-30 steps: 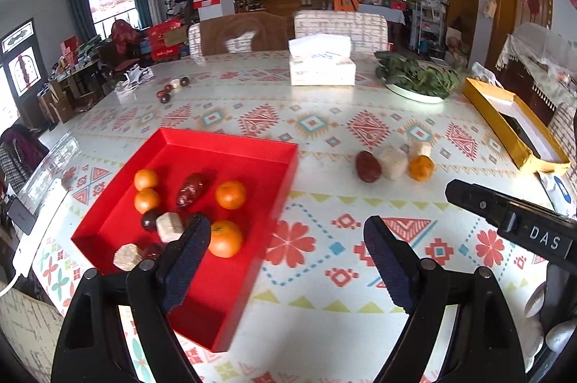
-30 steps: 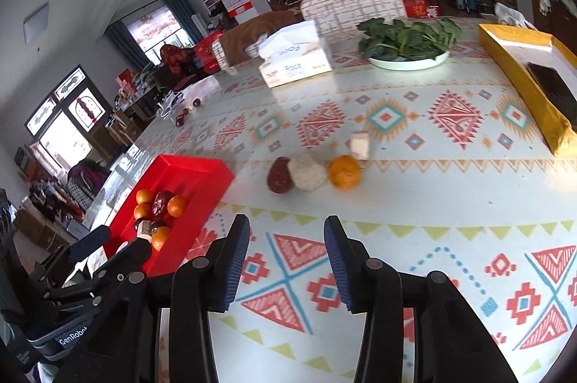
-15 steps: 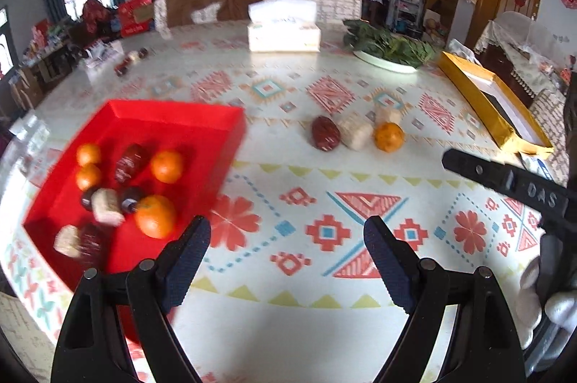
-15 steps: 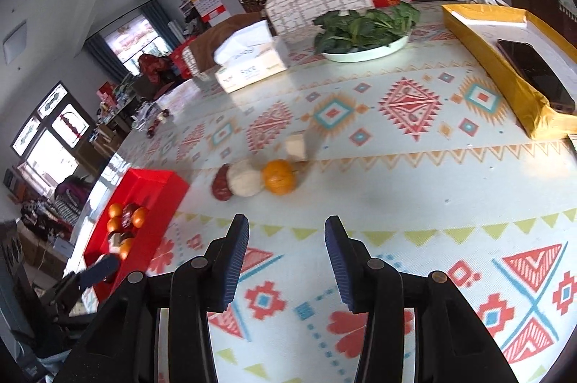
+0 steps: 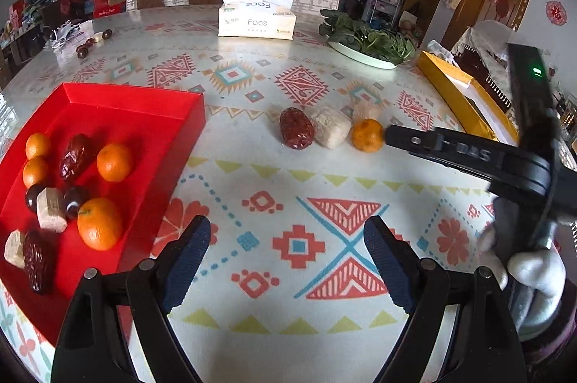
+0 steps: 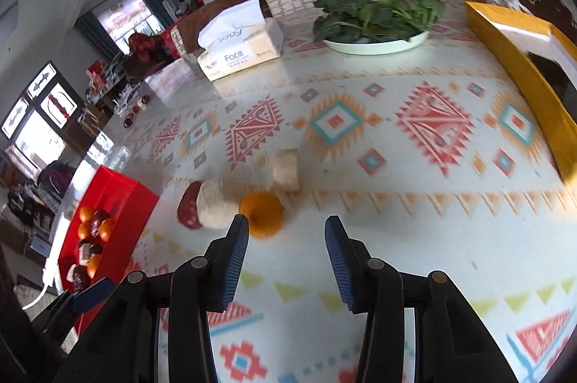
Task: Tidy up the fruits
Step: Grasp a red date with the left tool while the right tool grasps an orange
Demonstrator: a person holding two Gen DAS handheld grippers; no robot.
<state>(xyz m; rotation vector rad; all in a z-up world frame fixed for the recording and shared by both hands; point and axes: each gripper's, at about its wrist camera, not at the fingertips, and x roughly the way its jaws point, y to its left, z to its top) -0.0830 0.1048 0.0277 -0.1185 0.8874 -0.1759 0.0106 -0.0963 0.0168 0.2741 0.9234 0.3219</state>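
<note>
Right hand-held gripper (image 6: 286,255): jaws apart, empty; small orange (image 6: 262,212) sits just ahead of its left finger, blurred, partly covered by it. Red date (image 6: 188,210) half hidden behind pale block (image 6: 215,207). Left hand-held gripper (image 5: 286,265): wide open, empty; red tray (image 5: 144,130) to its left, edge cut off, on the bench (image 5: 288,188).

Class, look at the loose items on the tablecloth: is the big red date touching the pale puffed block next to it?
Touching. In the left wrist view the red date and the pale block press side against side, with no tablecloth visible between them.
</note>
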